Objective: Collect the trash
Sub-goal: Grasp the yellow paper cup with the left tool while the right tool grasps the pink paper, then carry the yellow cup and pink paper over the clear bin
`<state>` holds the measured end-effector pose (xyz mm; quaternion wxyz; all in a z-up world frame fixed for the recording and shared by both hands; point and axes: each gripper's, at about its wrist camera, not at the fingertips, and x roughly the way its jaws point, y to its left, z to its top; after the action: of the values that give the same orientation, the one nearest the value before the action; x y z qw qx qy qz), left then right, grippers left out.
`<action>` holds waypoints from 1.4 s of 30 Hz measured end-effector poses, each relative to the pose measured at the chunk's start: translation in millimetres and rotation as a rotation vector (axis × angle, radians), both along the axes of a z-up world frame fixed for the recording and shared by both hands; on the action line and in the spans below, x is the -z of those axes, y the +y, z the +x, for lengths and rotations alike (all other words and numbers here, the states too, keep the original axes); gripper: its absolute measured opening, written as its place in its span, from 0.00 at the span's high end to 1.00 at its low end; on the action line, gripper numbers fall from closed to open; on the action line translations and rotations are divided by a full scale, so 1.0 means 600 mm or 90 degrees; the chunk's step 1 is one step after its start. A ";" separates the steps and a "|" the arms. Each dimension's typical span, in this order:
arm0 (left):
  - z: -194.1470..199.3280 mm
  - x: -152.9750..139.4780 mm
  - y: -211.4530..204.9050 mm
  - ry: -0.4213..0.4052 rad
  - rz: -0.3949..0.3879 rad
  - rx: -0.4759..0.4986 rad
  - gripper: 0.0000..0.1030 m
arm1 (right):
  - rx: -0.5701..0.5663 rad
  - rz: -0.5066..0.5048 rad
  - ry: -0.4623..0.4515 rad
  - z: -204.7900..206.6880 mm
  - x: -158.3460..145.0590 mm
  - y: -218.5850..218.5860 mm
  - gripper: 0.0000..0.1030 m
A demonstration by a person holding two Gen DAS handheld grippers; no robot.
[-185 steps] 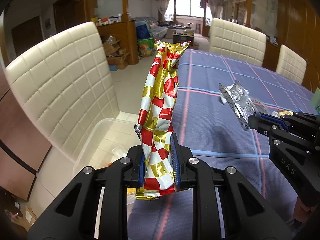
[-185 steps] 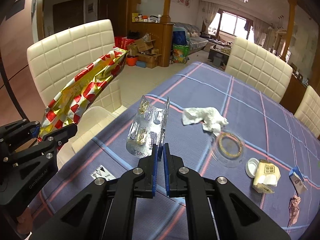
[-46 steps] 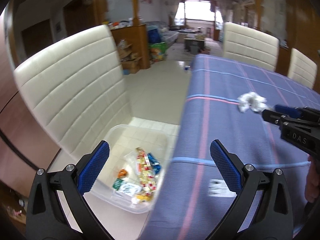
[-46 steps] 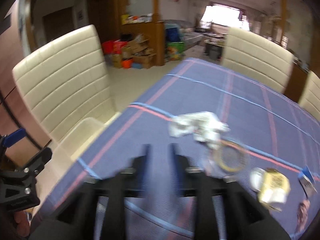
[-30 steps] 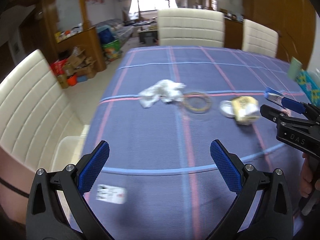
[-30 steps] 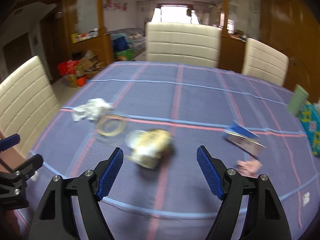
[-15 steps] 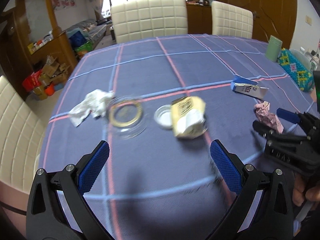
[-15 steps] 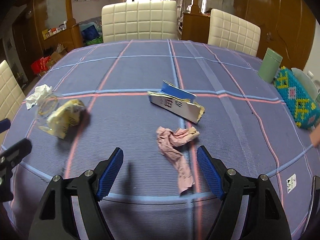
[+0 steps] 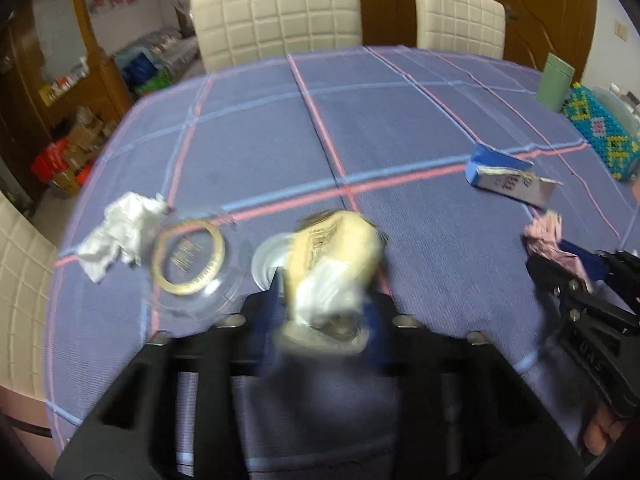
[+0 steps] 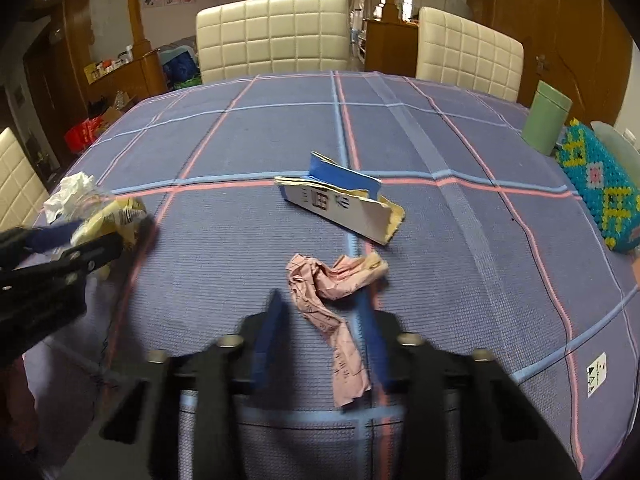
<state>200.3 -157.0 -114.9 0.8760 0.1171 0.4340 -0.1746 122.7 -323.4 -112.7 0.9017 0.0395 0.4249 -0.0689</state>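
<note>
Green cup (image 10: pixel 547 117) near beaded bag (image 10: pixel 600 190), on plaid tablecloth (image 10: pixel 280 128).

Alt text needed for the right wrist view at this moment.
The right gripper has just been closing around a crumpled pink paper on a blue plaid tablecloth. Beyond it lies a torn blue-and-white carton; at left, the left gripper holds a yellow wrapper.

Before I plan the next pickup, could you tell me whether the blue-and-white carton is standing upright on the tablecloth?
No, the blue-and-white carton lies flattened and torn open on the tablecloth, just beyond the crumpled pink paper.
</note>
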 end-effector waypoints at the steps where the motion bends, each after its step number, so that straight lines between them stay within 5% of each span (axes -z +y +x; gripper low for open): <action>1: -0.005 -0.003 0.004 -0.009 -0.007 -0.002 0.71 | -0.004 -0.001 -0.001 -0.001 -0.001 0.003 0.83; 5: -0.040 -0.034 0.021 -0.056 -0.031 0.007 0.74 | -0.011 0.005 -0.010 -0.005 -0.010 0.015 0.84; 16: -0.088 -0.063 0.077 -0.069 -0.041 -0.012 0.74 | -0.075 0.019 -0.028 -0.021 -0.051 0.083 0.84; 42: -0.145 -0.093 0.288 -0.131 0.003 -0.169 0.73 | -0.222 -0.009 -0.064 -0.035 -0.109 0.267 0.84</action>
<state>113.4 15.9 -59.2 0.9310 0.0781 0.3540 -0.0432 101.7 -163.2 -47.4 0.9203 -0.0381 0.3793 0.0874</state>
